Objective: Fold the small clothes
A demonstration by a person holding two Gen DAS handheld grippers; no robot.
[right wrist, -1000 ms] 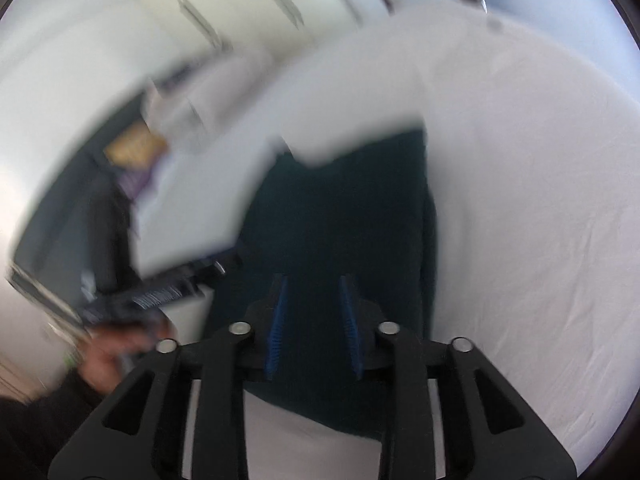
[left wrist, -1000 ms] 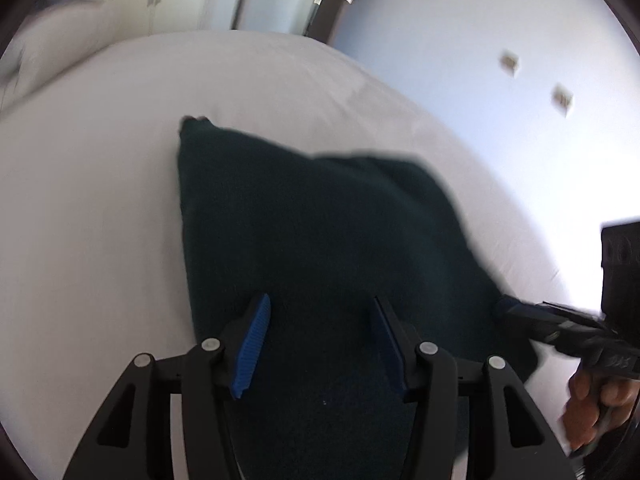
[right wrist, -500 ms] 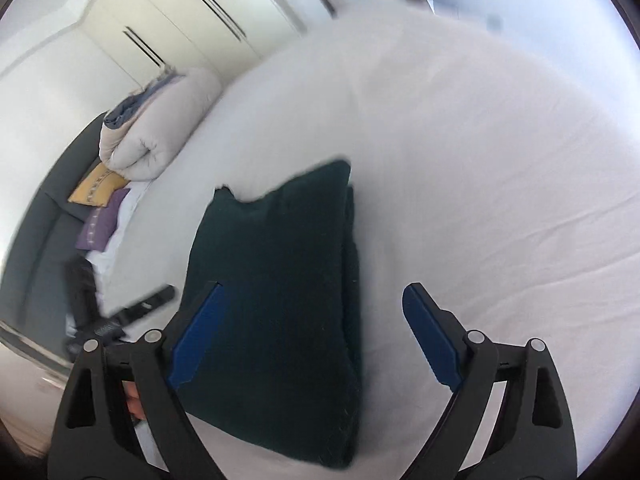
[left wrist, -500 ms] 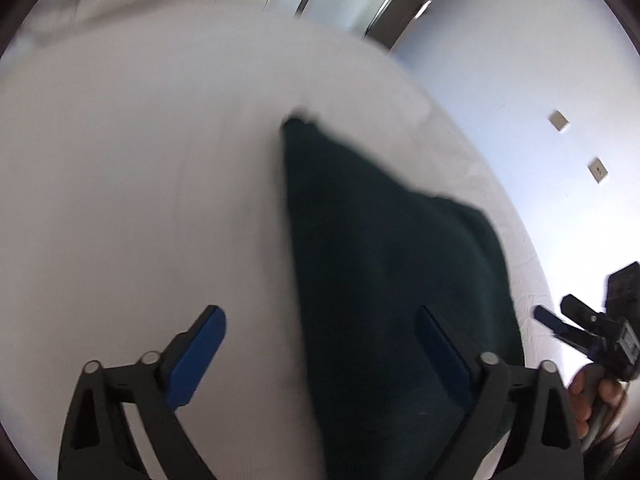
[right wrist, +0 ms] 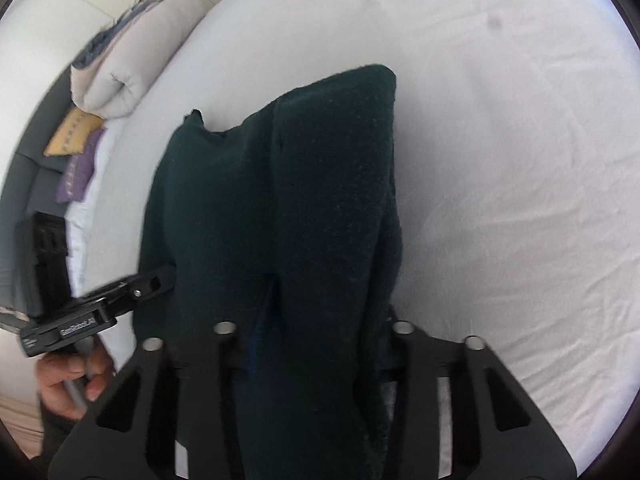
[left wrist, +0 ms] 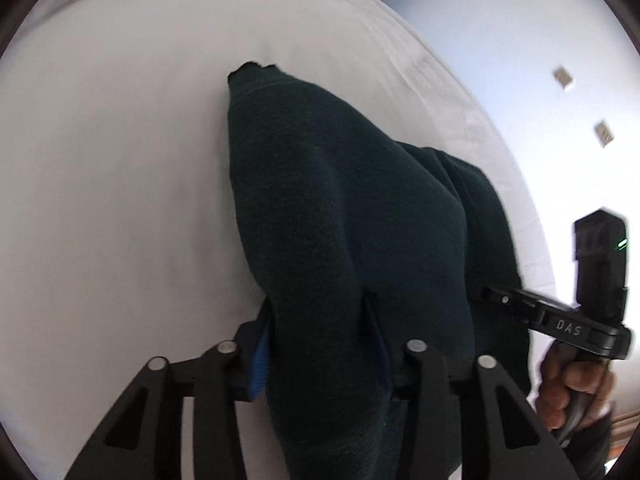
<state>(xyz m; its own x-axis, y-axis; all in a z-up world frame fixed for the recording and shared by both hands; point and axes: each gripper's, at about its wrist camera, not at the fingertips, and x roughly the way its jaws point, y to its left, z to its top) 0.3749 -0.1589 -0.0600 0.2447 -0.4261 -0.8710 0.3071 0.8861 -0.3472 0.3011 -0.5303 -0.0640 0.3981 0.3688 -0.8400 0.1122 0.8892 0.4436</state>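
Observation:
A dark green knitted garment (left wrist: 340,200) lies folded on the white bed sheet (left wrist: 120,160). My left gripper (left wrist: 320,340) is closing, with a raised ridge of the garment's near left edge bunched between its blue pads (left wrist: 260,354). In the right wrist view, the same garment (right wrist: 280,200) rises in a fold between the closing jaws of my right gripper (right wrist: 320,312), which hides its pads. Each gripper appears in the other's view: the right gripper (left wrist: 540,312) at the cloth's right edge, the left gripper (right wrist: 120,296) at its left edge.
A rolled pale duvet (right wrist: 128,68) lies at the bed's head, with a yellow cushion (right wrist: 72,132) and a purple cushion (right wrist: 78,172) on a grey sofa beside it. A wall with two sockets (left wrist: 562,78) runs along the bed's right side. Wrinkled sheet (right wrist: 500,160) spreads around the garment.
Half a second ago both grippers stood wide open over the garment's near corners. Both have since come down and closed on the cloth, which now bunches up between their fingers.

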